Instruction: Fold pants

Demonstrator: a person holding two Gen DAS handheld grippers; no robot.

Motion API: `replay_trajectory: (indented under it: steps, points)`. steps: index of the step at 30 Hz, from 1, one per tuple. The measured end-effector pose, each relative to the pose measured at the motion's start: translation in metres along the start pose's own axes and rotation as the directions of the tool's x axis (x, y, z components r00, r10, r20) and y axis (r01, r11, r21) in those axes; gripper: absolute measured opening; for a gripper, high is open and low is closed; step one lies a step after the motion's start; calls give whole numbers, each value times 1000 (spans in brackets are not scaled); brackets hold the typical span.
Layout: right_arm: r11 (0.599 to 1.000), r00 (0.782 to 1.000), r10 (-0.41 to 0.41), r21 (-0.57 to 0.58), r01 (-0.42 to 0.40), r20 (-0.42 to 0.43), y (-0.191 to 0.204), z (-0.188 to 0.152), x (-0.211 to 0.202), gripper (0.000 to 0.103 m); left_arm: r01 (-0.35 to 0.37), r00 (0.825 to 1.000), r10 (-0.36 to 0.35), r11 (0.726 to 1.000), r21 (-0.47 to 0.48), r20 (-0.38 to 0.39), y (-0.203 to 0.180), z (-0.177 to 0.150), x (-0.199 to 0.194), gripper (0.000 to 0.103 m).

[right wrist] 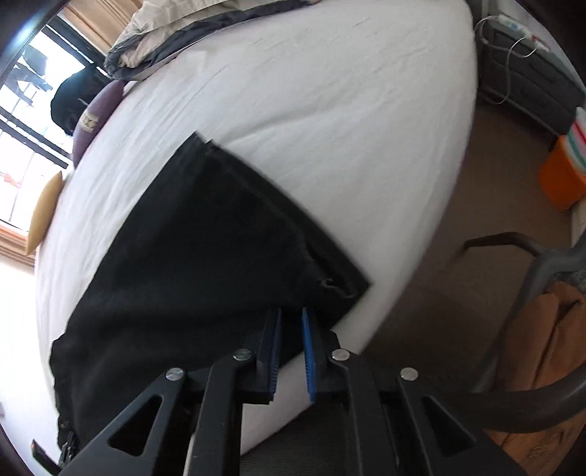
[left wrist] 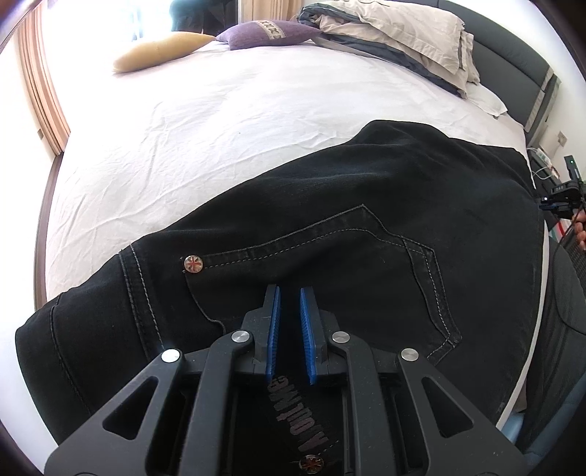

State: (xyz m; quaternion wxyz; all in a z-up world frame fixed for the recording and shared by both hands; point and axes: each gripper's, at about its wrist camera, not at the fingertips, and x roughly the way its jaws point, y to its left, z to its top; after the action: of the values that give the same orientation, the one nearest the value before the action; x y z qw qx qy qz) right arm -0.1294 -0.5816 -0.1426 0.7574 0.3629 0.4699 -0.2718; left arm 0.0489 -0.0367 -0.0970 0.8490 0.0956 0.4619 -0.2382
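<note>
Black jeans lie flat on the white bed sheet, back pocket and a metal rivet facing up. My left gripper points down at the waist end. Its blue pads are shut on the dark waistband, whose printed label runs under the jaws. In the right wrist view the leg end of the jeans lies near the mattress edge, with the hem corner closest. My right gripper hovers over that near edge, shut, and I see no fabric pinched between its pads. That view is motion-blurred.
A yellow pillow, a purple cushion and folded bedding lie at the far side of the bed. Beside the bed are brown carpet, a chair and an orange box. A hand shows at the right edge.
</note>
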Motion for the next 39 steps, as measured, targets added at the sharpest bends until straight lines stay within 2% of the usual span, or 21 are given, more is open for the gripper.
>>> replay_trajectory:
  steps: [1, 2, 3, 6, 8, 10, 16, 19, 22, 24, 25, 28, 29, 31, 32, 33, 34, 35, 36, 37, 39]
  points:
    - [999, 999, -41, -6, 41, 24, -5, 1, -9, 23, -7, 1000, 7, 1000, 1, -2, -1, 1, 0, 14]
    - [989, 988, -146, -10, 147, 48, -9, 3, -18, 41, -17, 1000, 17, 1000, 3, -6, -3, 2, 0, 14]
    - [980, 977, -197, -8, 198, 81, -10, 3, -27, 51, -33, 999, 33, 999, 9, -10, -6, 3, 0, 14]
    - [998, 987, 27, -53, -19, 156, 5, 8, -55, 51, -121, 992, 121, 992, 40, -18, -22, 9, -7, 14]
    - [979, 974, 162, -153, -138, 156, 29, 14, -58, 51, -172, 985, 172, 984, 40, -2, -33, 15, -16, 14]
    - [949, 959, 257, -218, -227, 119, 58, 28, -41, 51, -158, 987, 158, 987, 12, 34, -44, 23, -28, 14]
    - [950, 961, 276, -152, -272, 10, 77, 81, 51, 45, -101, 994, 101, 995, 8, 40, -73, 40, -25, 14]
    - [940, 947, 317, -155, -305, 58, 75, 83, 47, 46, -129, 991, 129, 991, 17, -29, -76, 43, 6, 14]
    - [963, 963, 245, -147, -228, 110, 71, 94, 30, 48, -113, 993, 113, 994, -9, -47, -67, 37, 28, 14]
    - [922, 920, 374, -151, -356, 114, 77, 96, 22, 52, -103, 994, 102, 994, -27, -37, -65, 37, 26, 14]
    - [908, 911, 401, -177, -380, 101, 82, 94, 19, 56, -105, 994, 104, 994, -24, -35, -66, 37, 25, 14]
    - [889, 911, 412, -231, -395, 27, 101, 87, 37, 60, -107, 994, 106, 994, -16, -30, -65, 37, 27, 14]
    - [902, 926, 378, -227, -368, 4, 103, 86, 48, 59, -107, 994, 106, 994, -17, -31, -64, 37, 27, 14]
    - [931, 945, 327, -171, -323, -5, 89, 89, 66, 14, -104, 994, 103, 994, -23, -29, -63, 37, 25, 14]
    - [940, 947, 320, -128, -316, 10, 78, 93, 67, 0, -102, 994, 102, 994, -25, -27, -66, 36, 23, 14]
    - [952, 955, 297, -80, -296, 13, 67, 95, 64, 0, -103, 994, 102, 994, -28, -27, -63, 31, 21, 14]
    - [960, 961, 275, -59, -273, 29, 61, 96, 56, 10, -110, 994, 109, 994, -29, -26, -63, 31, 19, 14]
    - [985, 984, 164, -76, -158, 75, 59, 94, 38, 27, -119, 993, 118, 993, -27, -23, -63, 30, 17, 14]
    - [993, 988, 86, -89, -75, 128, 55, 88, 17, 54, -128, 992, 128, 991, -25, -19, -66, 30, 14, 14]
    - [988, 976, 136, -91, -122, 169, 50, 81, -1, 64, -134, 991, 134, 991, -27, -11, -68, 30, 12, 14]
    - [958, 942, 283, -85, -272, 177, 35, 61, -31, 70, -120, 993, 121, 992, -46, 9, -72, 33, 7, 14]
